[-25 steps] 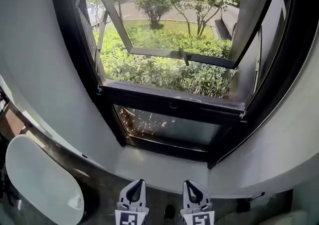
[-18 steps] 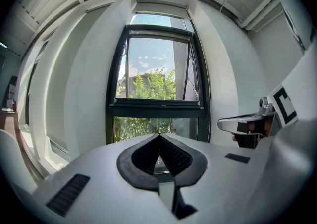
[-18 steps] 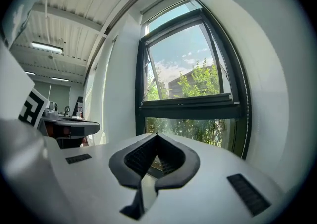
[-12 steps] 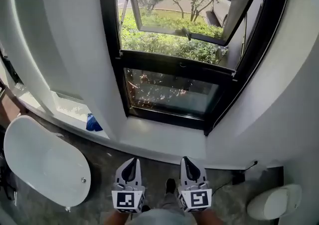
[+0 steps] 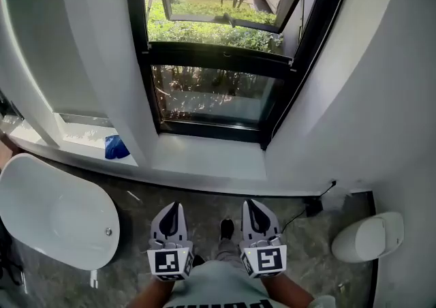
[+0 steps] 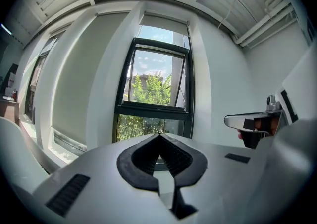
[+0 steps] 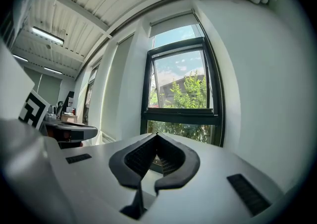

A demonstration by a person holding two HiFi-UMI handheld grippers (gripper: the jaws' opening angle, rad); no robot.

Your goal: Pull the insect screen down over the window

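The black-framed window (image 5: 211, 51) stands in the white wall, its upper sash swung outward over green shrubs and its lower pane fixed. In both gripper views the window (image 6: 154, 114) (image 7: 181, 114) sits well ahead, and a pale strip (image 7: 173, 22) lies across the top of its recess, with no screen drawn over the glass. My left gripper (image 5: 172, 206) (image 6: 159, 134) and right gripper (image 5: 251, 203) (image 7: 157, 134) are side by side low in the head view, over the floor and away from the sill. Both are shut with nothing between the jaws.
A white bathtub (image 5: 54, 214) fills the floor at the left and a white toilet (image 5: 368, 237) stands at the right. A blue object (image 5: 116, 148) lies on the low ledge left of the window. A black cable and plug (image 5: 313, 206) lie by the wall.
Both grippers and the head have drawn back from the window. The window has shrunk toward the top of the view, and the floor, tub and toilet have come into sight.
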